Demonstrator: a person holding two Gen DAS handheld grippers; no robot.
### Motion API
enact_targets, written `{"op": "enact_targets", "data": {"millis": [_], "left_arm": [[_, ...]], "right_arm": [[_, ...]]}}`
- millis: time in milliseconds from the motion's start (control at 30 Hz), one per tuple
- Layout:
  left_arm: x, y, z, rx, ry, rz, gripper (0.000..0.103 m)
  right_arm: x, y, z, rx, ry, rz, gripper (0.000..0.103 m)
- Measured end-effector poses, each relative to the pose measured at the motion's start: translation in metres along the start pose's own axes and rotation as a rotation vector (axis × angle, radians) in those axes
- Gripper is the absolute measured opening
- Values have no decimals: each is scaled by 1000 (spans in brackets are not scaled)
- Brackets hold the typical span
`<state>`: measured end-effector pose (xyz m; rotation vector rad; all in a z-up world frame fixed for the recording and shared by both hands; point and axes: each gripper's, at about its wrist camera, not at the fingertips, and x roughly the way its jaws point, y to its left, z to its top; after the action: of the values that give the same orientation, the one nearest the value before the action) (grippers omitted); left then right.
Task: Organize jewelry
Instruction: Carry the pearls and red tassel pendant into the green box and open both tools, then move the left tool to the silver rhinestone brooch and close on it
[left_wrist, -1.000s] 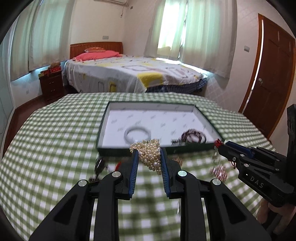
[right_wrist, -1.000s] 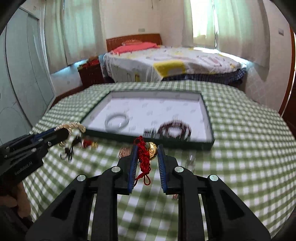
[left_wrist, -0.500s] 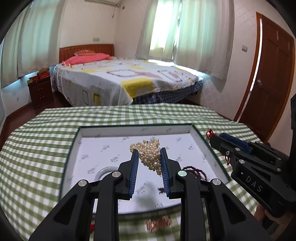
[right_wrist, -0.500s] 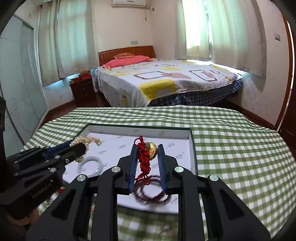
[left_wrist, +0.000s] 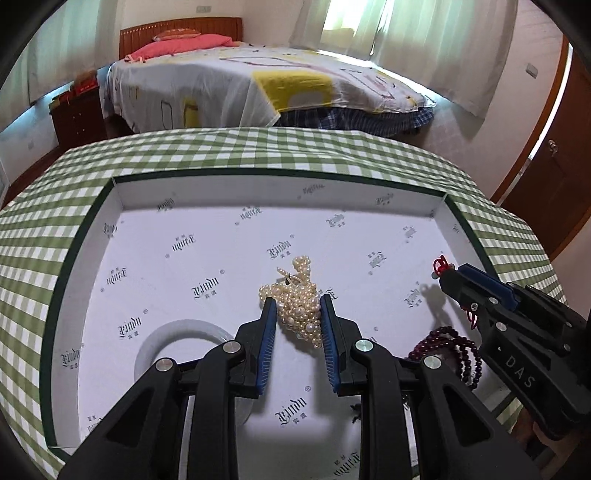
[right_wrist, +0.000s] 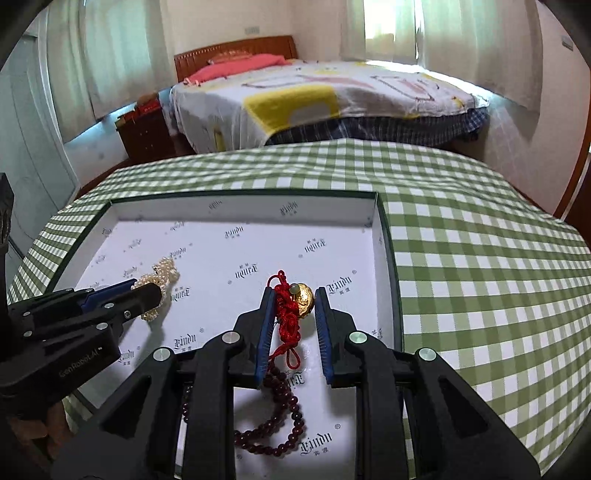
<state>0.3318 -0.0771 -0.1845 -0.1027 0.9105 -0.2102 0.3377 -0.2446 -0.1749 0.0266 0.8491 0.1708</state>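
A shallow dark-green box with a white printed lining lies on the checked tablecloth. My left gripper is shut on a bunch of cream pearls and hangs over the middle of the box. My right gripper is shut on a gold charm with a red knotted cord, above the box's right part. In the box lie a pale bangle, partly hidden by my left fingers, and a dark red bead bracelet. Each gripper also shows in the other's view: right gripper, left gripper.
The green-and-white checked table surrounds the box. Beyond it stand a bed, a wooden nightstand and a brown door at the right. A hand holds the left gripper's handle.
Both grippers have carried their loads forward and down, from in front of the box to above its inside. The pearls and the charm stay clamped.
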Motion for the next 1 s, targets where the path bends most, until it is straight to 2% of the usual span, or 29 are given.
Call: {"op": "enact_targets", "data": {"millis": [133,200,267,333,467,533,800,1000], "left_arm": [[1,0,-3,5,7,-3,26],[0,-1,-4,10,4,-7,30],[-2,-1,-3,7,3,-16,42],[-3,-1,-4,-1,2,-11,49],[-11,1,-6,-23,-10,-23,50],[-20,1,-7,-33,-27,-26,56],[-79,0,-25,-25,-160,-11,57],[-116,4,-43,-36,-224,9,57]], "right_arm": [[5,-2,-1,7,17,2,26],[6,-2,-2,8,18,-1,37],[5,-1,-3,2,14,-2,38],[1,-2,-5,11,5,-1,38],[-18,-4,-5,26,-37,2,38],[-30,-4,-6,32,-62,2,38],[-87,-1,-17,51,-151,-12,38],[-115,6,-26,57,-193,-16,38]]}}
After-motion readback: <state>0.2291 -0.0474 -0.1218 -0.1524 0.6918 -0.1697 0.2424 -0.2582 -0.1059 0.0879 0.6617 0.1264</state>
